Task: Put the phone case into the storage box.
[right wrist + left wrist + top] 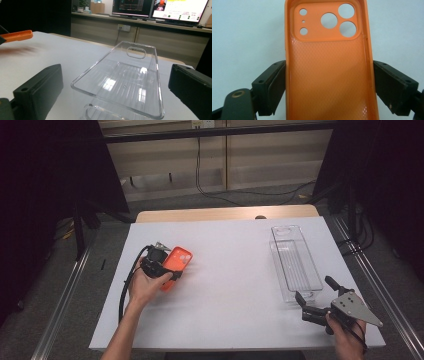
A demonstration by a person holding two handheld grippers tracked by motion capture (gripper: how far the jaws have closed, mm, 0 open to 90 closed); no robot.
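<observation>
Left gripper view: left gripper (329, 82) pinches the orange phone case (329, 62), apparently lifted over the table (225, 270). Right gripper (314, 296), jaws spread, waits by the clear tray (295, 265). Next: carry case to tray.

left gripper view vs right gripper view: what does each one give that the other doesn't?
Left gripper view: the inside of the orange phone case, with its camera cutouts, clamped by its long edges between the left gripper.

Right gripper view: the clear plastic tray ahead of the open right gripper, plus monitors at the back.

Both: the orange phone case, the white table.
</observation>
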